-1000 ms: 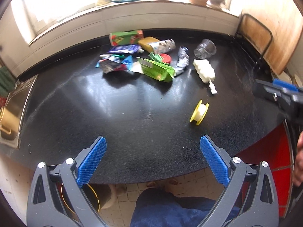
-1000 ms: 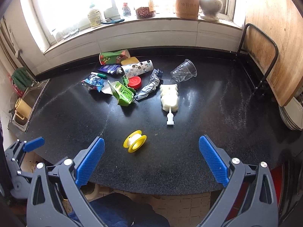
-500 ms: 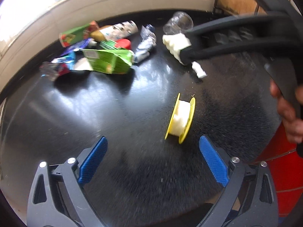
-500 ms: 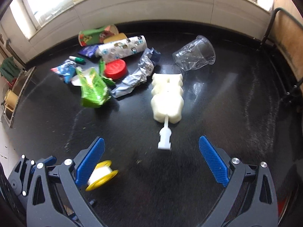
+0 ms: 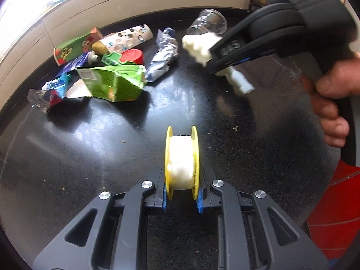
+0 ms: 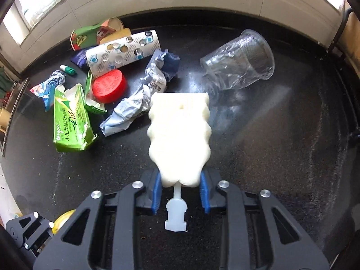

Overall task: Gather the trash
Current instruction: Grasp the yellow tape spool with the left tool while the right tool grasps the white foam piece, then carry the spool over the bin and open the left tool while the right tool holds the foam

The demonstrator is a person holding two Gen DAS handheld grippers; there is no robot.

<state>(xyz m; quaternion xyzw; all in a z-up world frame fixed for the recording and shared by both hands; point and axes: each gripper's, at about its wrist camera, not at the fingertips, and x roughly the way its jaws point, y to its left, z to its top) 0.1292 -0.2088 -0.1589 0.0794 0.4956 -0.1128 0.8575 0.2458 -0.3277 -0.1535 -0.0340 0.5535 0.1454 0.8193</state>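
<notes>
Black speckled stone makes up the counter (image 6: 281,135), glossy under light from a window ledge along its far edge, and rubbish lies scattered toward ten o'clock of where both tools work. Nearest me, the left gripper (image 5: 181,199) has its jaws closing on a small yellow plastic spool wound with white tape (image 5: 181,159), one blue pad against each flange, the spool standing on edge on the stone. I'd judge it light and rigid, though the flanges are thin, so a pinch low near the hub as here seems safer than one at the rims. At one o'clock from it the right gripper (image 6: 181,192), held by a person's hand (image 5: 333,103), has its jaws drawn in tight on the narrow end of a cream-white lumpy foam-like block with a short white plastic stem (image 6: 180,135); the stem pokes back between the arms. That block looks soft and springy, apt to squash and sag if lifted by one end, so the firmer neck by the stem is probably the sensible hold. Beyond it, at one o'clock, a clear crinkled plastic cup (image 6: 240,65) lies on its side, flimsy and likely to crush. Toward ten and eleven o'clock sit a torn green carton (image 6: 70,123), a red round lid (image 6: 109,85), a crumpled bluish-white wrapper (image 6: 144,94) touching the block's far corner, and a white blister pack with round pockets (image 6: 123,51), all of them light, none yet collected.
</notes>
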